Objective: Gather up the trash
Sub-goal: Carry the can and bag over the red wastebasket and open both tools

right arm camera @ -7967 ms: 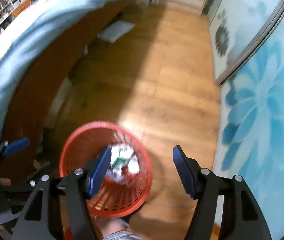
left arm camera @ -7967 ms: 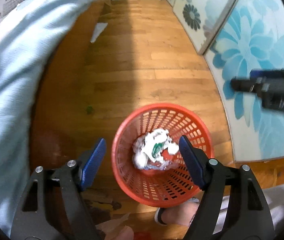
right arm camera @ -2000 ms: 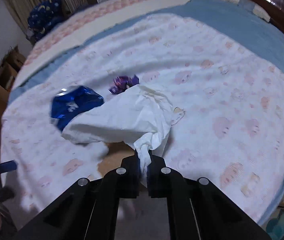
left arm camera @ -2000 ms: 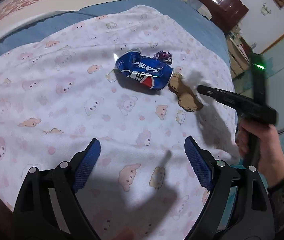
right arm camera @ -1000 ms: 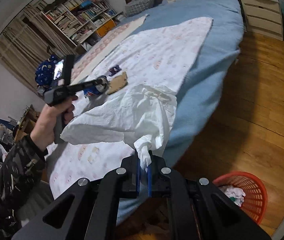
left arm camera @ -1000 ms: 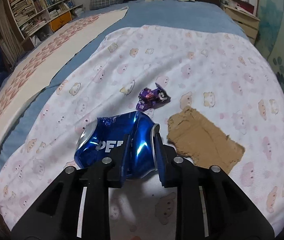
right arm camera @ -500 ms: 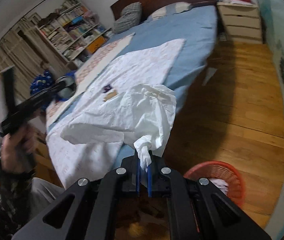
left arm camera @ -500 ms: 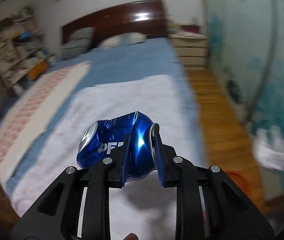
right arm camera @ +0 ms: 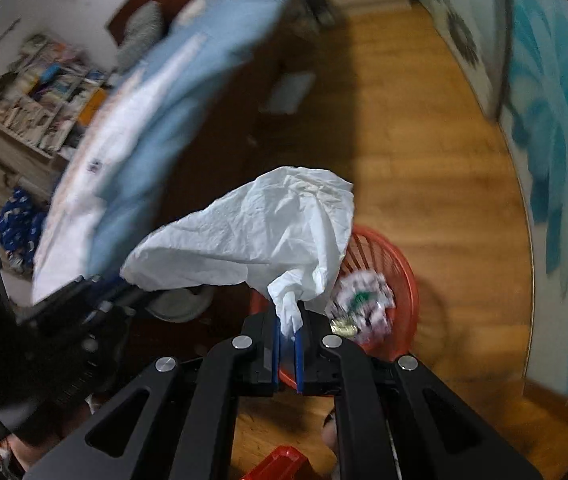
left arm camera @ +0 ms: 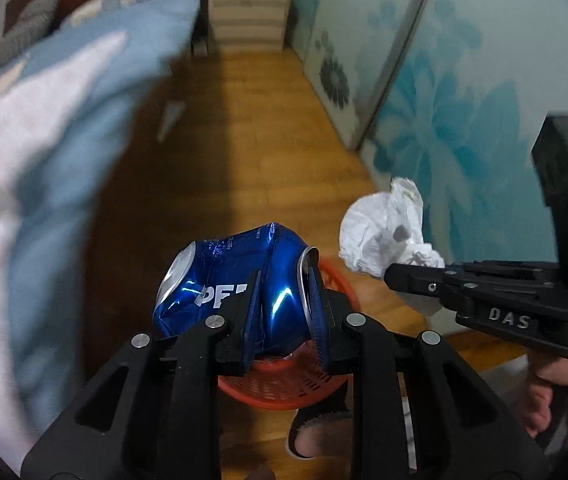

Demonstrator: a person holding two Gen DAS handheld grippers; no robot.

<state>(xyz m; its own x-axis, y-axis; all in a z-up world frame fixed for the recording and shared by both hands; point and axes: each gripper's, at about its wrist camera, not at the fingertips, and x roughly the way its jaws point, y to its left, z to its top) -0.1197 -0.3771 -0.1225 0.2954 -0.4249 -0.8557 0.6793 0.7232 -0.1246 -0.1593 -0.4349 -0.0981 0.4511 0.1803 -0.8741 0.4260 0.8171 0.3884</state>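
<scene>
Left tongs clamp crushed blue can, right tongs pinch white tissue, both held above red basket on the floor, likely for dropping in.

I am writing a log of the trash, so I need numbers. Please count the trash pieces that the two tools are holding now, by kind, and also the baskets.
Crushed blue can, in the left tool: 1
White tissue, in the right tool: 1
Red basket, with some trash already inside: 1
Total: 3
</scene>
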